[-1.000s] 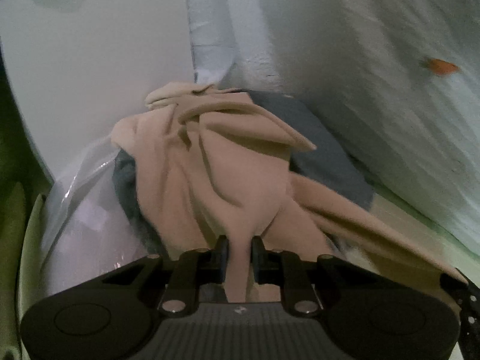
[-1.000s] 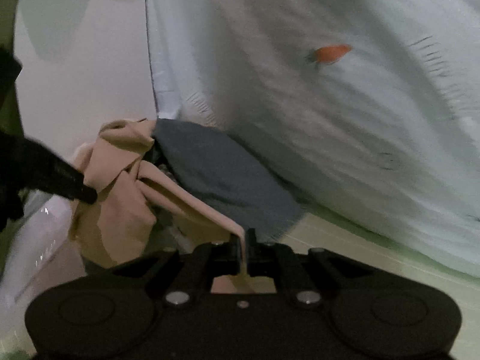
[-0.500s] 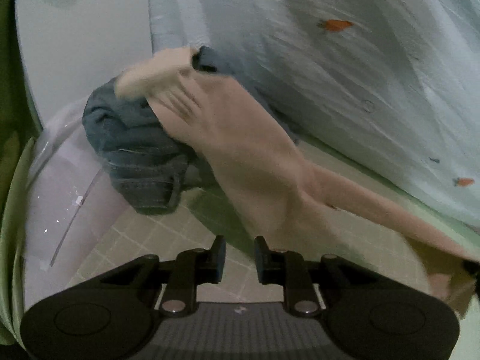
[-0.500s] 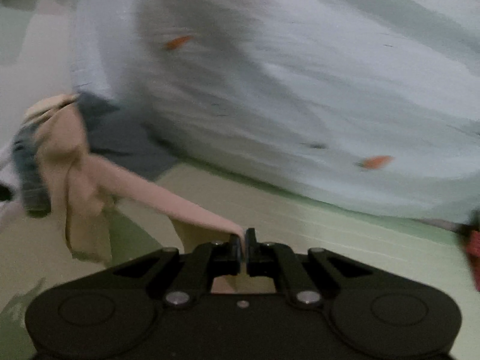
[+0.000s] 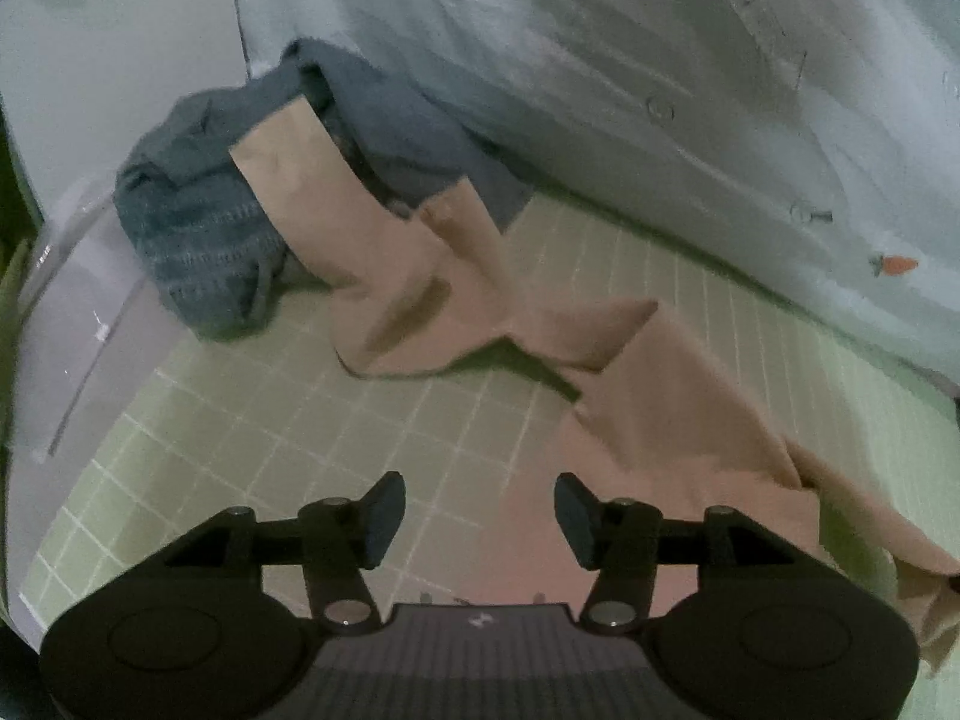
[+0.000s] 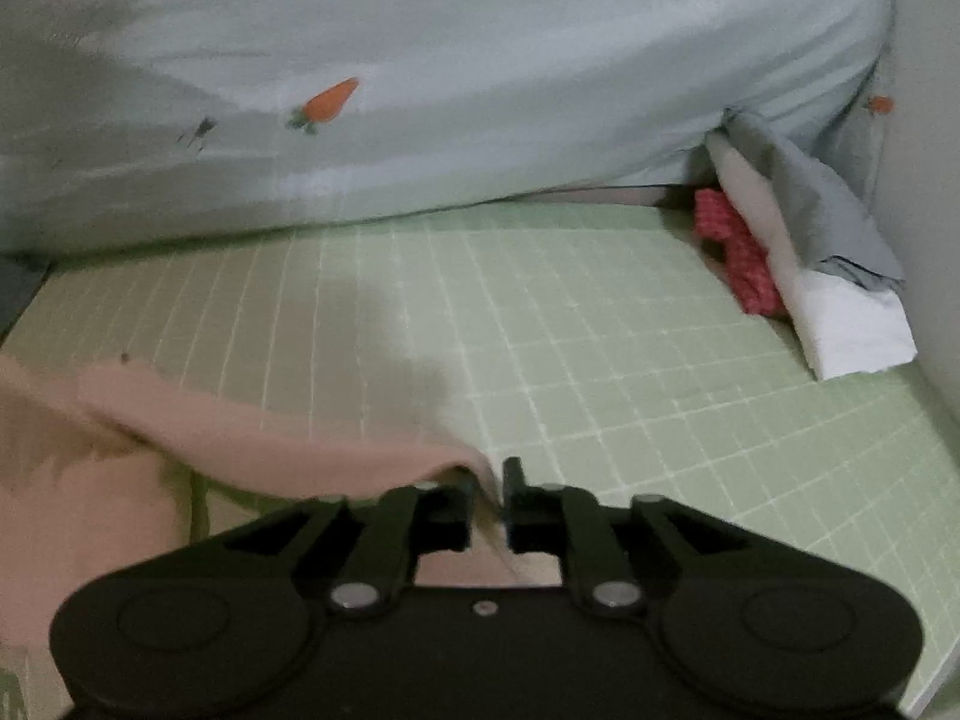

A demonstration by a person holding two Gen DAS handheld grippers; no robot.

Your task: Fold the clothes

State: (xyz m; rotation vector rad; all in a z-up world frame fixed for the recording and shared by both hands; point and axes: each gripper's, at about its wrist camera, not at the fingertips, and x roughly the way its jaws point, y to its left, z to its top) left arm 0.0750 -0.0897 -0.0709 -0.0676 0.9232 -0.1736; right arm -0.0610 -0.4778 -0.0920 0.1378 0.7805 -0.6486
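A beige garment (image 5: pixel 432 294) trails in loose folds across the green grid mat (image 5: pixel 252 420), from the blue-grey clothes pile (image 5: pixel 198 228) toward the lower right. My left gripper (image 5: pixel 474 519) hovers above the mat with its fingers wide apart and nothing between them; the beige cloth lies just ahead and to its right. In the right wrist view my right gripper (image 6: pixel 497 480) is shut on an edge of the beige garment (image 6: pixel 288 444), which hangs away to the left over the mat (image 6: pixel 600 360).
A pale blue quilt with carrot prints (image 5: pixel 660 72) (image 6: pixel 420 90) bounds the far side of the mat. A clear plastic bag (image 5: pixel 72 324) lies at the left by the clothes pile. Red, white and grey cloths (image 6: pixel 798 276) are stacked at the far right by a wall.
The left gripper let go of the beige garment and opened wide. The right gripper kept its hold and pulled the garment rightward off the pile, stretching it over the mat.
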